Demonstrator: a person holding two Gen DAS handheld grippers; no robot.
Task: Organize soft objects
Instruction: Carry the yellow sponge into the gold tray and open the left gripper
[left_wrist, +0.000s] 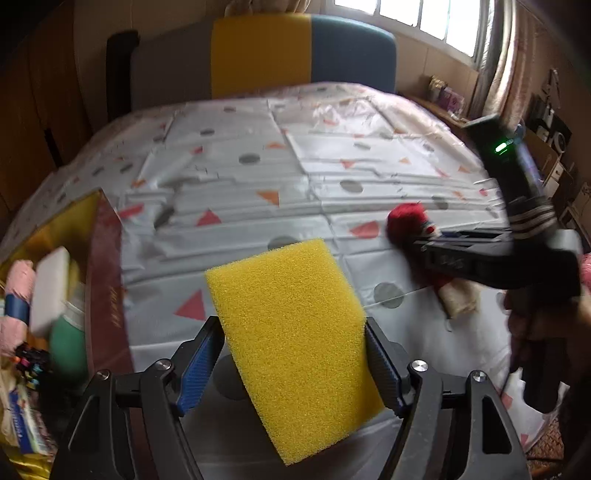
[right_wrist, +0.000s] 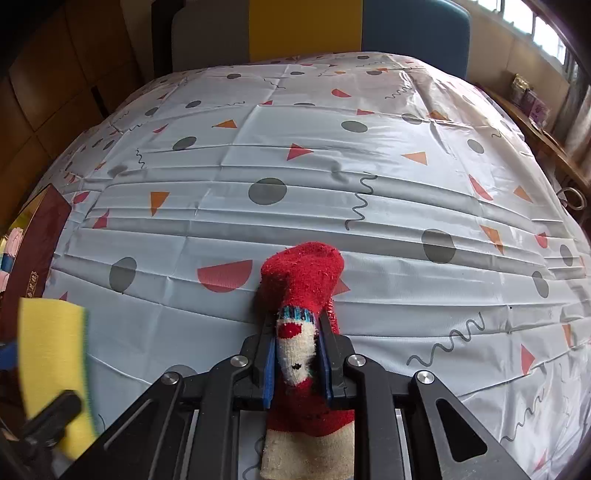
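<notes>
Left gripper (left_wrist: 291, 363) is clamping a porous yellow sponge (left_wrist: 291, 325) beside the maroon box (left_wrist: 107, 280); right gripper (right_wrist: 297, 363) is pinching a fuzzy red sock (right_wrist: 303, 288).

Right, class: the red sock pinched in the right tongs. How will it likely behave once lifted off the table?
The red sock will probably go floppy: it is fuzzy knit, already squeezed narrow between the right tongs. Both ends stick out past the grip and would likely droop. It looks light, and unlikely to slip, since the fabric bunches against the pads.
</notes>
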